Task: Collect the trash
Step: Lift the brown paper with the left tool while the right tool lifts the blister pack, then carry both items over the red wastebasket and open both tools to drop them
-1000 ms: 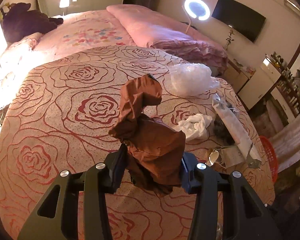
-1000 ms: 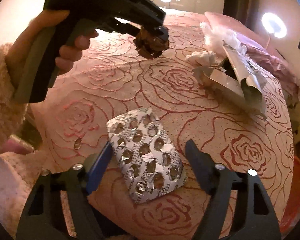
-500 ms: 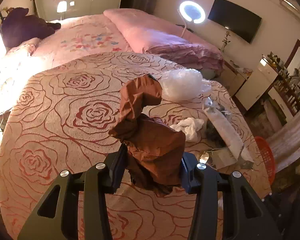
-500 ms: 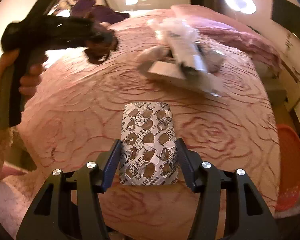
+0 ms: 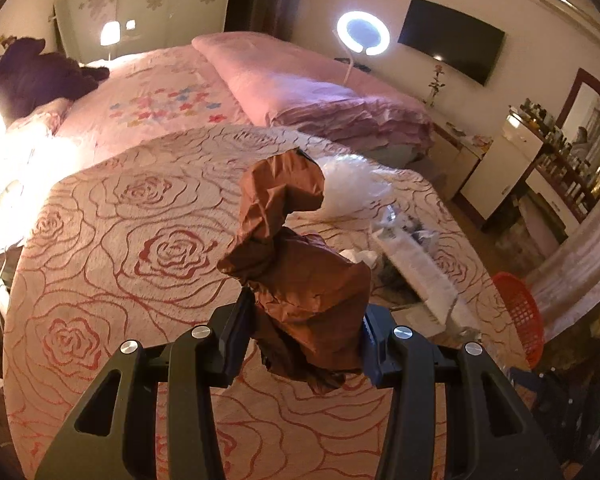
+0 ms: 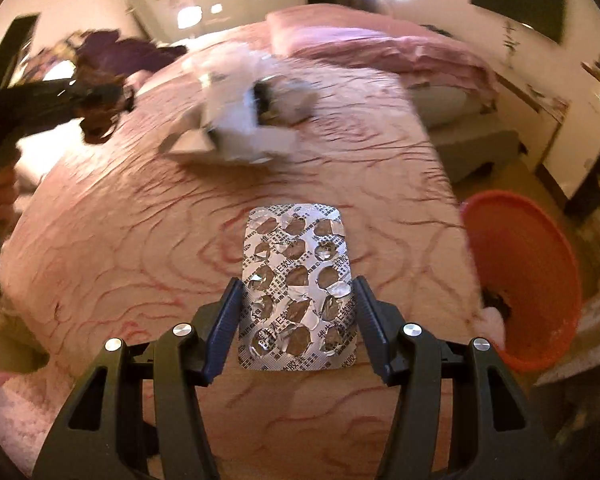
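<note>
My left gripper (image 5: 306, 320) is shut on a crumpled brown paper bag (image 5: 300, 272), held above the rose-patterned bedspread (image 5: 120, 248). In the right wrist view my right gripper (image 6: 298, 308) is shut on an empty silver blister pack (image 6: 298, 284), its pads pressing both long edges. The left gripper (image 6: 100, 98) with its brown bag shows blurred at the far left there. An orange basket (image 6: 528, 276) stands off the bed's right edge, close to the blister pack. More trash lies on the bed: a clear plastic bag (image 5: 352, 190), white tissue (image 5: 360, 256) and a torn white wrapper (image 5: 416, 272).
The orange basket (image 5: 518, 312) sits on the floor beside the bed. A pink duvet (image 5: 300, 84) and a dark plush toy (image 5: 40, 76) lie at the head. A ring light (image 5: 363, 34), wall TV (image 5: 452, 40) and white cabinet (image 5: 500, 168) stand to the right.
The right gripper closed on the blister pack, lifted it and swung right toward the orange basket, rolling as it went. The left gripper rose a little with the brown bag.
</note>
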Action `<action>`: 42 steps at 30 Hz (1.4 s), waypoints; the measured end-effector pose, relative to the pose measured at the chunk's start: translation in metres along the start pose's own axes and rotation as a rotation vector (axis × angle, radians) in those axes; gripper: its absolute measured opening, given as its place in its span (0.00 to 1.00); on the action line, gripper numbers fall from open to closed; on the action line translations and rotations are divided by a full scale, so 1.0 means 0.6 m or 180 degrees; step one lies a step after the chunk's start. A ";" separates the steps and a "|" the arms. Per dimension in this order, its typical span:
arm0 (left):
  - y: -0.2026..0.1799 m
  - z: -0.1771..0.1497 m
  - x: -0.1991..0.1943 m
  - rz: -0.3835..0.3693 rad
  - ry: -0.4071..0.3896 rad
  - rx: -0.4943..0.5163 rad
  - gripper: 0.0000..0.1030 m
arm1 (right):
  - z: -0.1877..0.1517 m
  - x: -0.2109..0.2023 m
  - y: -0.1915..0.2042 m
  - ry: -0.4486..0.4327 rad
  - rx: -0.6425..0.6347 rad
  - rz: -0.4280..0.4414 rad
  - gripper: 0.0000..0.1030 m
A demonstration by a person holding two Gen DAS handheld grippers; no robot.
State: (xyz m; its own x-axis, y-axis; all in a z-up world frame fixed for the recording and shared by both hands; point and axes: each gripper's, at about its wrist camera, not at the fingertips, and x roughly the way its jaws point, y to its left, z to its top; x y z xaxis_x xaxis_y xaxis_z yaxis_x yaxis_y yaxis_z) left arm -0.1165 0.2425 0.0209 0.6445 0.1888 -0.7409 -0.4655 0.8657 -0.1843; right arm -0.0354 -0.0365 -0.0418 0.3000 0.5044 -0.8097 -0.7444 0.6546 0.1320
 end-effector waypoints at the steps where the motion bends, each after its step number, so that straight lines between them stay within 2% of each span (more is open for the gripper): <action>1: -0.003 0.003 -0.002 -0.0009 -0.0016 0.0019 0.42 | 0.002 -0.003 -0.008 -0.0033 0.0049 -0.0037 0.52; 9: -0.065 0.028 -0.011 -0.0206 -0.0118 0.0278 0.42 | 0.033 -0.028 -0.081 -0.0302 0.0406 -0.0373 0.52; 16: -0.165 0.042 0.015 -0.0532 -0.0050 0.0617 0.42 | 0.046 -0.046 -0.142 -0.0443 0.0705 -0.0592 0.52; 27: -0.327 0.024 0.084 -0.0991 0.0307 0.1113 0.42 | 0.036 -0.077 -0.213 -0.0563 0.1093 -0.0916 0.52; 42: -0.456 0.010 0.145 -0.1280 0.0638 0.1498 0.42 | 0.017 -0.108 -0.294 -0.0657 0.1477 -0.1260 0.52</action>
State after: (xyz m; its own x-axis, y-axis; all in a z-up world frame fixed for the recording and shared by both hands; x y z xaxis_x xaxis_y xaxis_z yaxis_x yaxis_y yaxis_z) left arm 0.0707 0.0246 0.0105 0.5661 -0.2430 -0.7877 0.1332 0.9700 -0.2035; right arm 0.0828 -0.1791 -0.0066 0.6422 0.2425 -0.7272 -0.2322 0.9656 0.1169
